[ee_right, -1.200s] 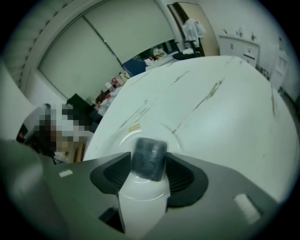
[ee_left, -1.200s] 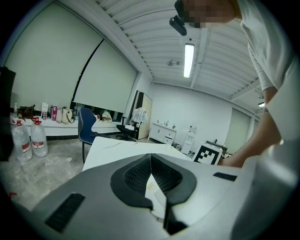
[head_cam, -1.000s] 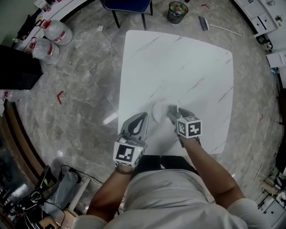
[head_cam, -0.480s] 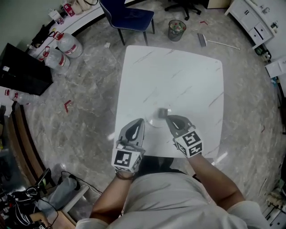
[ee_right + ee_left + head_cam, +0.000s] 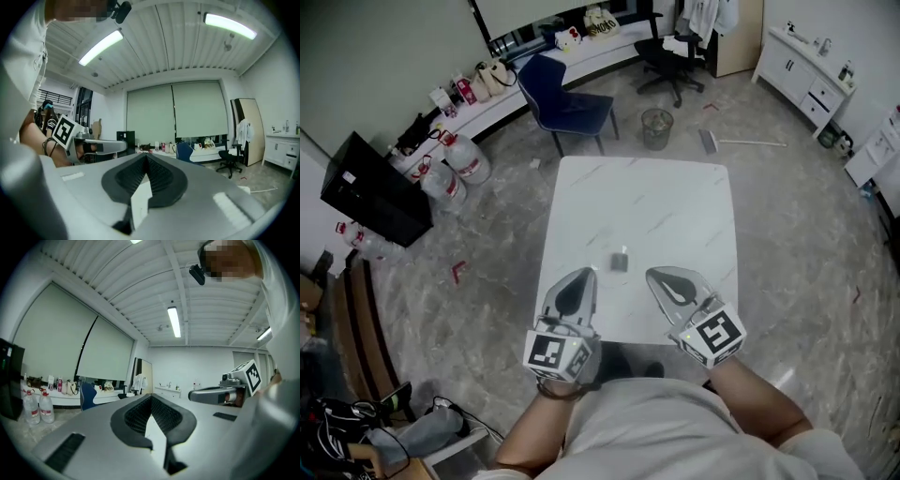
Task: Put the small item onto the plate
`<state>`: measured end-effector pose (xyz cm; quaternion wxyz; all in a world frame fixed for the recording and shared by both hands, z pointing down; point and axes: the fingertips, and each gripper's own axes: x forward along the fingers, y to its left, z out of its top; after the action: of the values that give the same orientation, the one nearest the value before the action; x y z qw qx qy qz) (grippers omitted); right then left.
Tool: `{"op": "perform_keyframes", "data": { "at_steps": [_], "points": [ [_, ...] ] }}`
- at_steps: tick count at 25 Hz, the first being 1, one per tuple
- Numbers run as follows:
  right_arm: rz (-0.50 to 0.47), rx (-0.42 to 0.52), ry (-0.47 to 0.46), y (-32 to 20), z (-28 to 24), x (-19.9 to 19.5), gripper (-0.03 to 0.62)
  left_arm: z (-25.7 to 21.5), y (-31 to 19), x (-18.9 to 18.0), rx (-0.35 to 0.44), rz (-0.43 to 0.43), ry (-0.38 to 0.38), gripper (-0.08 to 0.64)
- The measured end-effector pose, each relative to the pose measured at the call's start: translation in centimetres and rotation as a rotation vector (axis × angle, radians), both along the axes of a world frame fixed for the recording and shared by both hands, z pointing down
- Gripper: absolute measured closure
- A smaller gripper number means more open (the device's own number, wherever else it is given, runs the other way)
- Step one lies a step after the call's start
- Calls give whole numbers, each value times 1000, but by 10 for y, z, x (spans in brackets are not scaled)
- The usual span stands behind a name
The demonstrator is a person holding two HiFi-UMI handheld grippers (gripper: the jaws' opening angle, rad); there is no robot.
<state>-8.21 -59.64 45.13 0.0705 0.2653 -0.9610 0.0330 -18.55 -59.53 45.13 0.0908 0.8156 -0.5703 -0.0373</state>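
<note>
A small grey item [image 5: 621, 261] rests near the middle of the white table [image 5: 675, 216]. The plate under it is too pale to make out against the tabletop. My left gripper [image 5: 584, 274] is held up at the table's near edge, left of the item and apart from it, jaws closed with nothing in them. My right gripper [image 5: 652, 274] is level with it on the right, also shut and empty. Both point out over the table into the room. In the left gripper view the pads [image 5: 140, 416] meet. In the right gripper view the pads [image 5: 159, 176] meet too.
Beyond the table's far edge stand a blue chair [image 5: 567, 105] and a waste bin [image 5: 655, 127]. Water bottles [image 5: 459, 169] and a black cabinet [image 5: 375, 192] are on the left, white cupboards [image 5: 806, 66] at the far right. Cables lie on the floor at the lower left.
The right gripper has left the small item near the table's middle, drawn back and closed. Both grippers have risen toward the person, and the head view now takes in more of the room.
</note>
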Motion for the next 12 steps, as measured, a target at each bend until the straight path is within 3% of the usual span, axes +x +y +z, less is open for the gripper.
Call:
{"op": "perform_keyframes", "data": {
  "at_steps": [6, 12],
  "points": [
    [-33, 125, -97, 55, -110, 33, 589, -90, 49, 44, 94, 10, -37, 554],
    [-56, 183, -138, 91, -163, 53, 591, -153, 85, 73, 176, 21, -74, 554]
  ]
}}
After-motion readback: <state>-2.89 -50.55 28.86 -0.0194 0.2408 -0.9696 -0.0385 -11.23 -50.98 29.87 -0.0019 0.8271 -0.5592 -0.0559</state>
